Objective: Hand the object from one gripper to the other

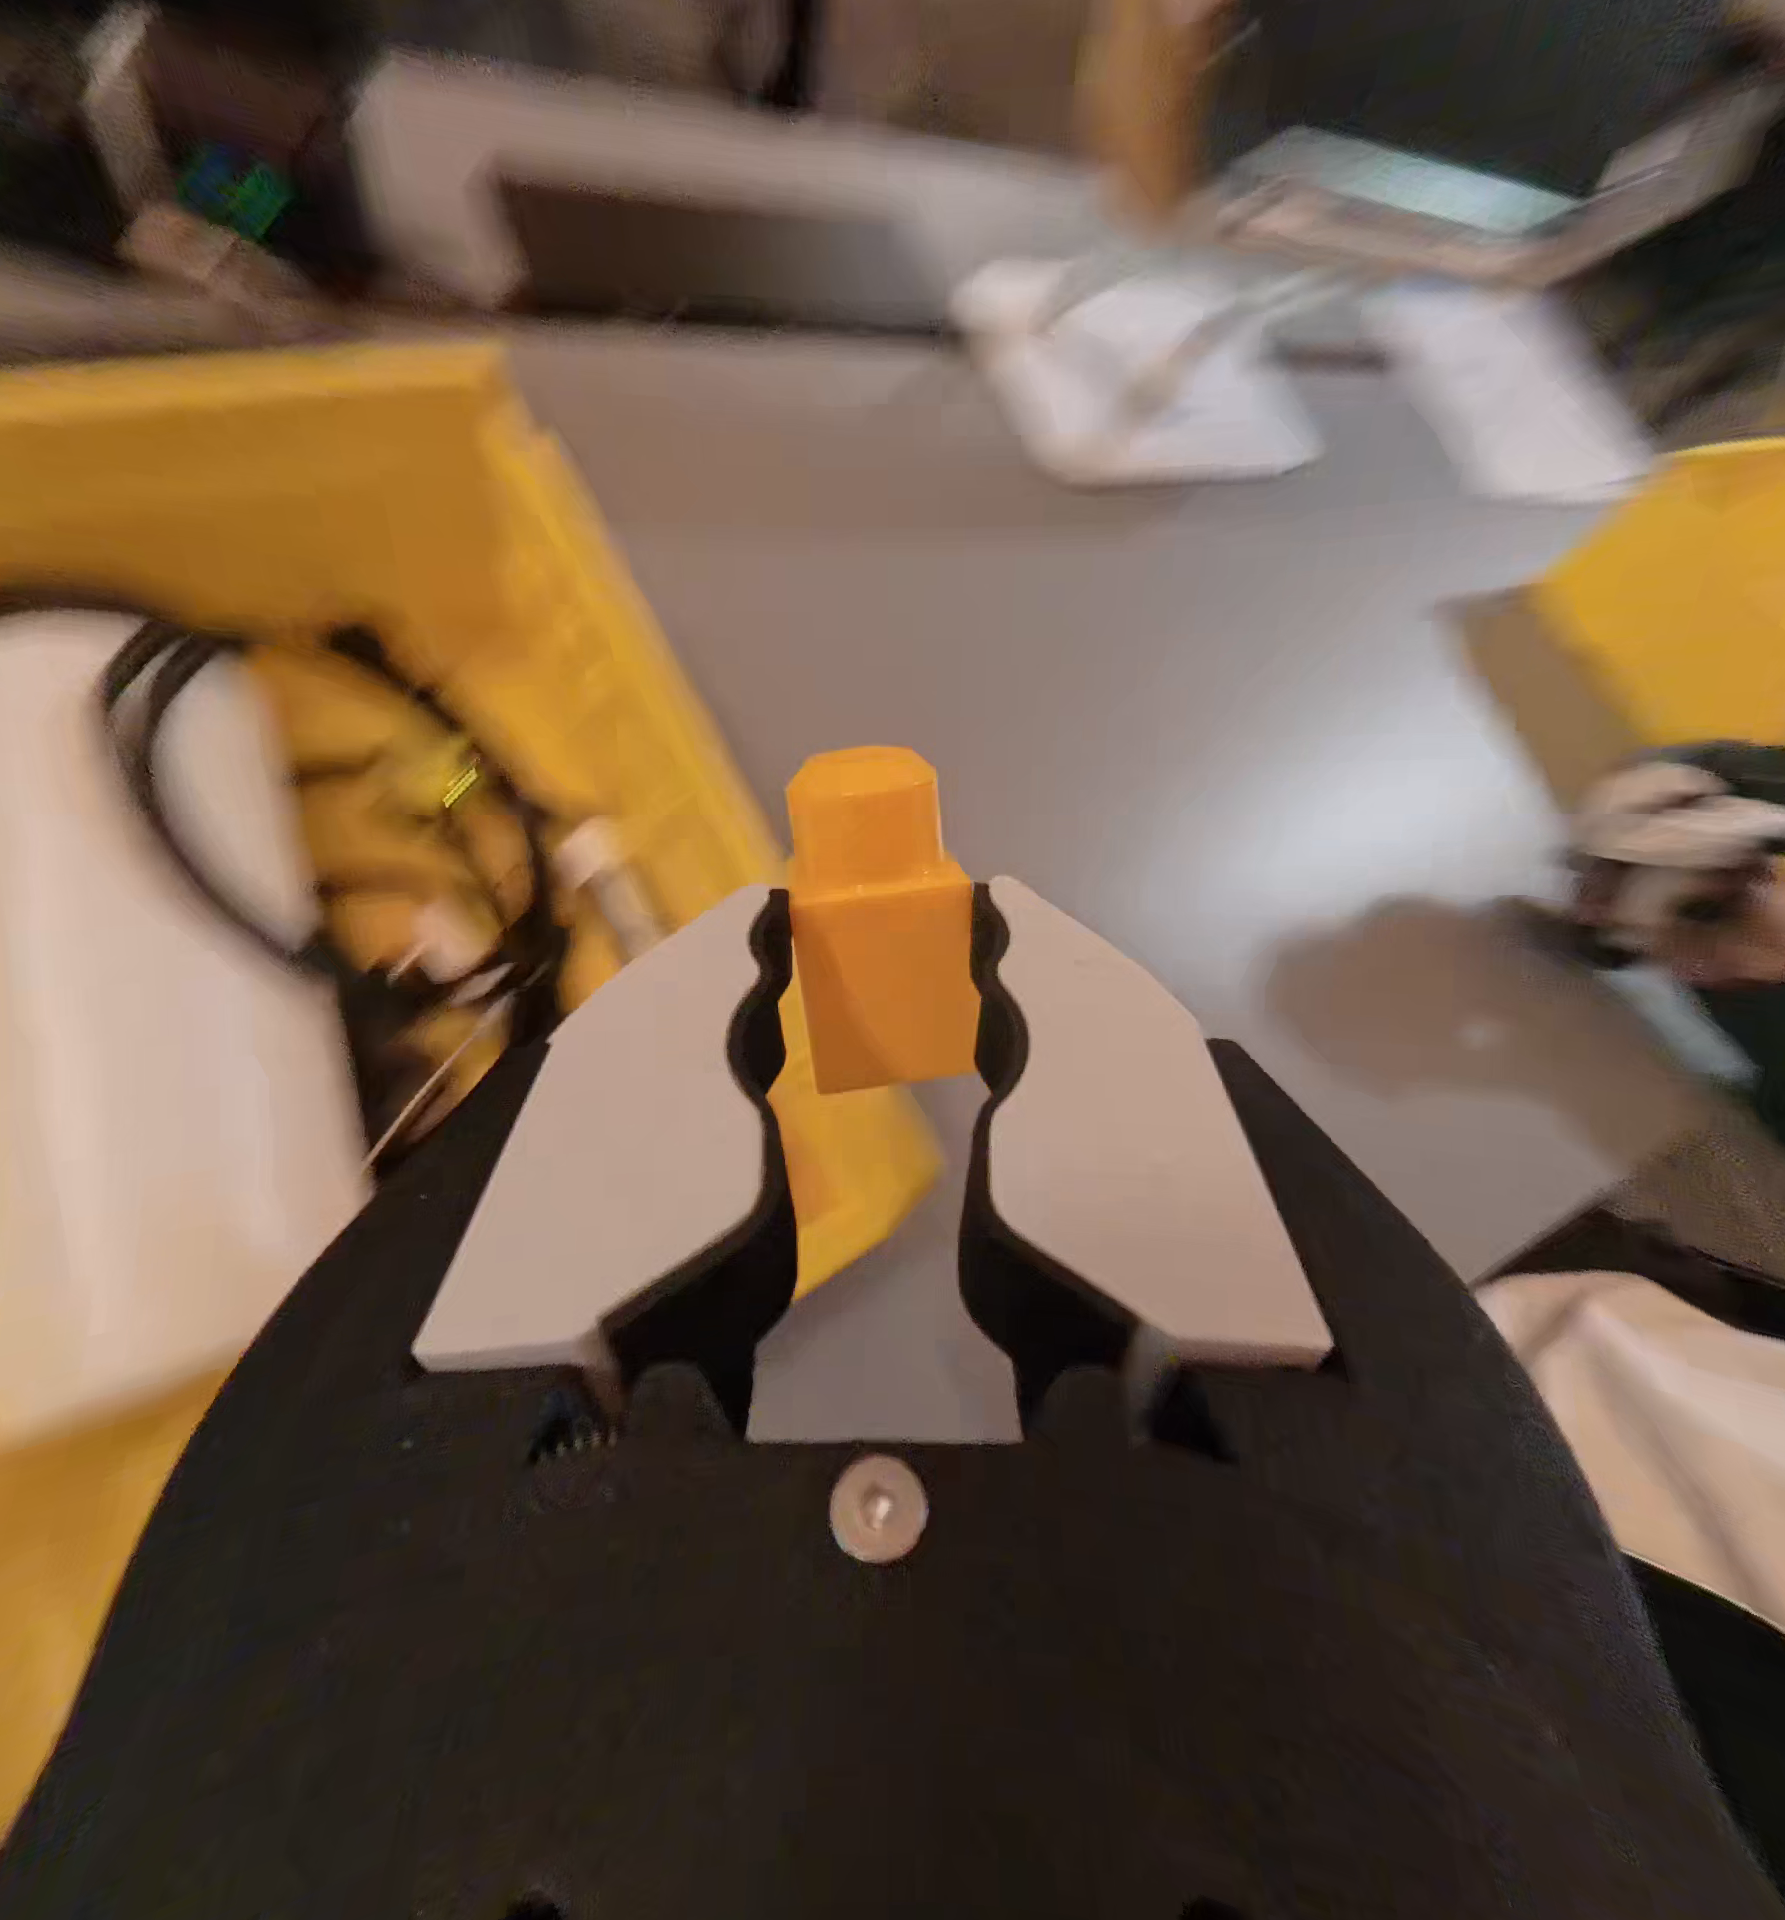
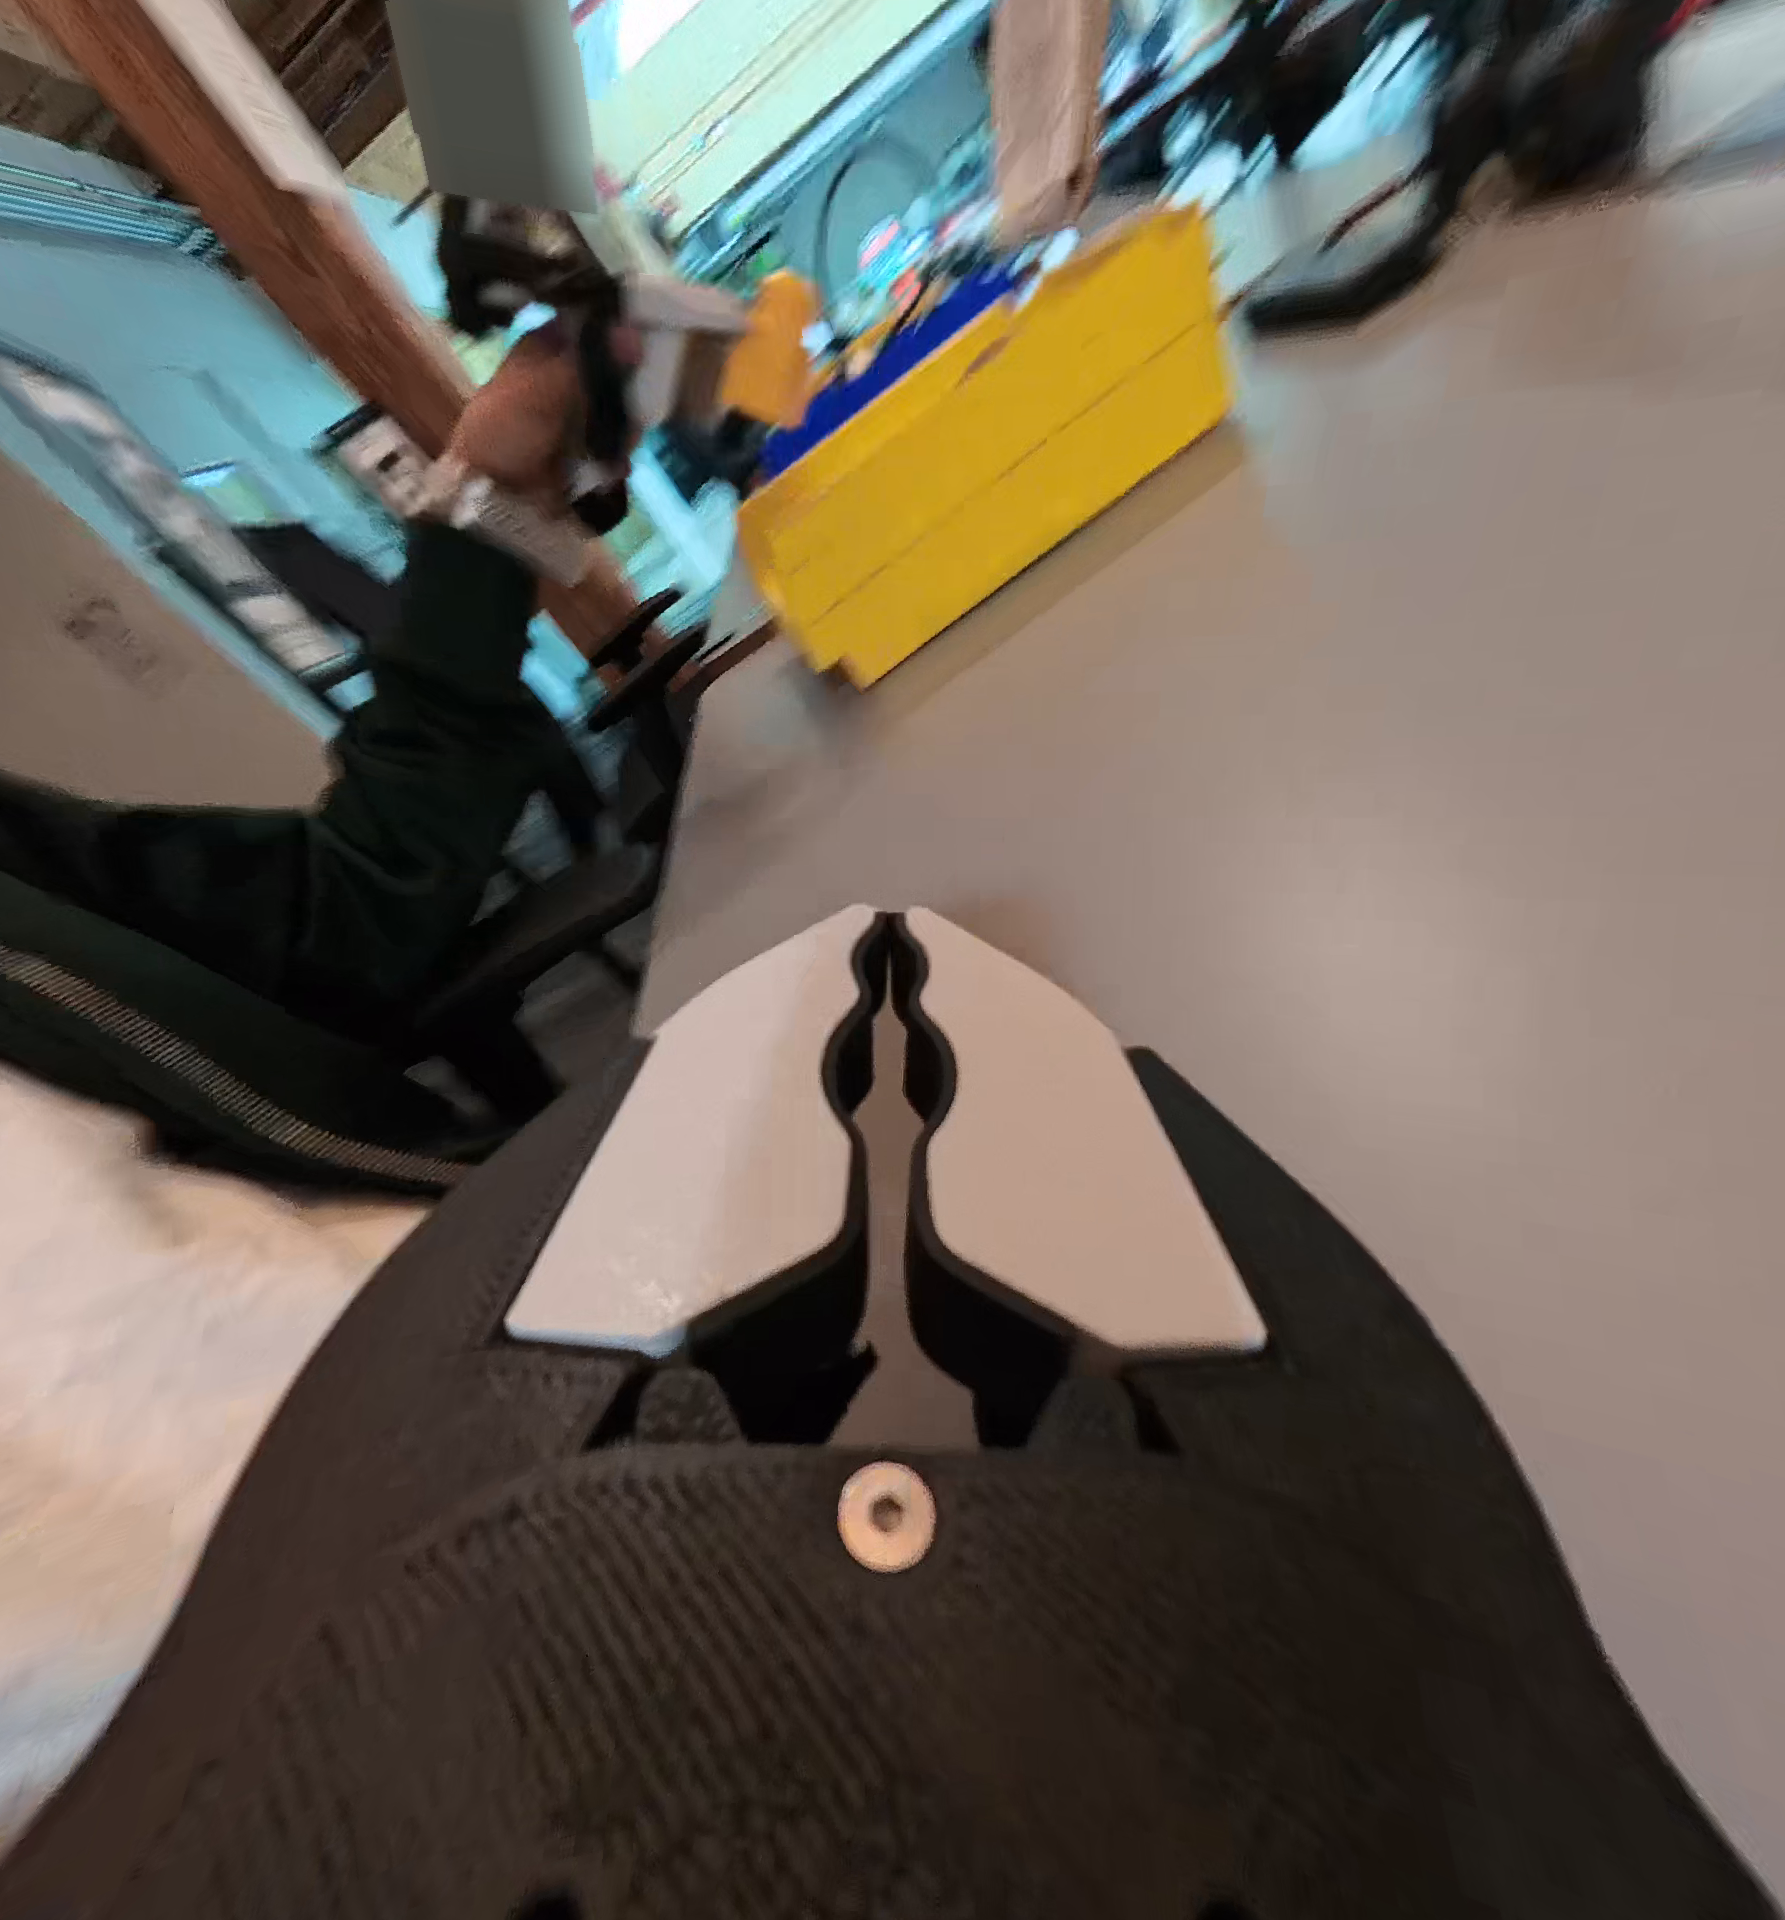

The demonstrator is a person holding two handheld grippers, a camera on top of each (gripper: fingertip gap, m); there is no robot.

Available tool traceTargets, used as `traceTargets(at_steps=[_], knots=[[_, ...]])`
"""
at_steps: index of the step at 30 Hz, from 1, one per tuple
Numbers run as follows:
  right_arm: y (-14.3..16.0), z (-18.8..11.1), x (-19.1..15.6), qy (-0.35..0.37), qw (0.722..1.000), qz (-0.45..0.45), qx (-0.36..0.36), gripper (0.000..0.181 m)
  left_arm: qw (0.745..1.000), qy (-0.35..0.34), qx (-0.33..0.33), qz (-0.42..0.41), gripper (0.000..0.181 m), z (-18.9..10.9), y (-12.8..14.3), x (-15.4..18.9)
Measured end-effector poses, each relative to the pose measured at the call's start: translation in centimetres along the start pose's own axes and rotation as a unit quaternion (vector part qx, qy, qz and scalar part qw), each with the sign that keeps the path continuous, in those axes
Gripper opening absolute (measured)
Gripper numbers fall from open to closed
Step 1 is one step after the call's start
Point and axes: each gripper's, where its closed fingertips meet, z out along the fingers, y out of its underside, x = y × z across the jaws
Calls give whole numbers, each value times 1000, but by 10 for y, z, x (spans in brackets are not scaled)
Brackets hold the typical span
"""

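Left tongs (image 1: 880, 935) clamp an orange block (image 1: 880, 935) at frame centre above the desk (image 1: 1075, 675); right tongs (image 2: 888, 935), closed and empty, should open before taking its protruding top.

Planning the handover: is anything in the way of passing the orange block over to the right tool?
Cannot tell: the left tool grips the orange block, but neither view shows both. The right tool is shut, empty.

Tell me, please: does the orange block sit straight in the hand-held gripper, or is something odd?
Nothing stands out. The left hand-held gripper holds the orange block upright and centred. The right hand-held gripper is shut and empty.
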Motion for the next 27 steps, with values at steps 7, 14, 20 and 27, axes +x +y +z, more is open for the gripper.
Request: traceTargets(at_steps=[7, 14, 20, 27], knots=[[-91, 2, -28, 55, 963, -156, 212, 0, 955, 209, 140, 156, 34, 27, -43, 171], [-69, 5, -27, 19, 973, -176, 147, 26, 889, 366, 192, 200, 34, 133, 6, 277], [-64, -14, -17, 13, 971, -186, 151, 31, 868, 437, 180, 155, 34, 177, 32, 297], [-52, 5, -25, -17, 974, -193, 117, 35, 836, 502, 167, 147, 33, 172, 55, 314]])
